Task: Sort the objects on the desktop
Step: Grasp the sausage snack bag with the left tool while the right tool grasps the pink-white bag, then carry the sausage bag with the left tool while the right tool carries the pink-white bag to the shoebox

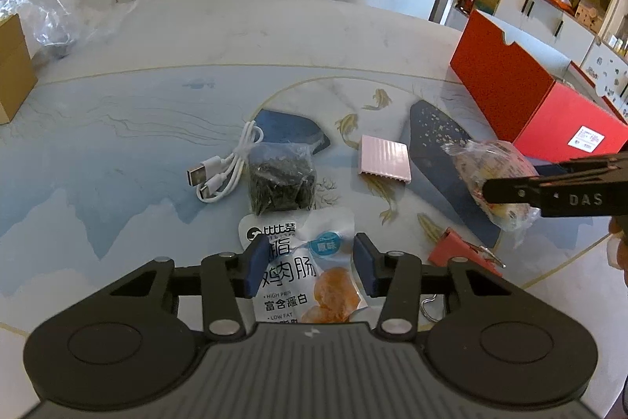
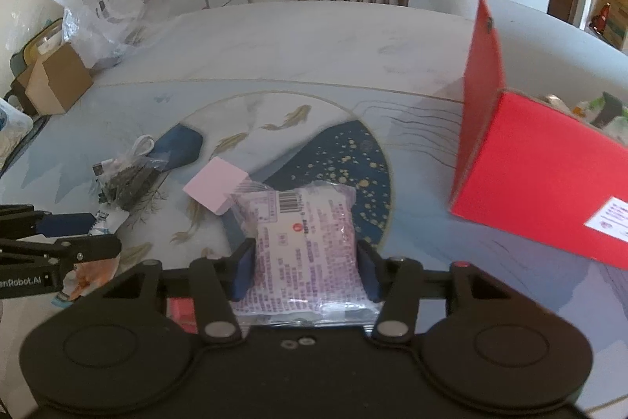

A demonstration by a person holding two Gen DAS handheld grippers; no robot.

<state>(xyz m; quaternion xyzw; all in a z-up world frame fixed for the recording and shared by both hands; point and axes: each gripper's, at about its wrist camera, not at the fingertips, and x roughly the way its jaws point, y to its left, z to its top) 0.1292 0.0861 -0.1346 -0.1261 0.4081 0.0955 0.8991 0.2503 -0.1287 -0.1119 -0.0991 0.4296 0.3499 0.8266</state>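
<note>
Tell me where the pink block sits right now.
In the left wrist view the pink block lies on the table right of centre, between the dark tea bag and the wrapped bun.

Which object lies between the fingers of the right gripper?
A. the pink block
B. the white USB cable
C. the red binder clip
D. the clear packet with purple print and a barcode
D: in the right wrist view the clear packet with purple print and a barcode fills the space between the pads of the right gripper, which press on its sides.
</note>
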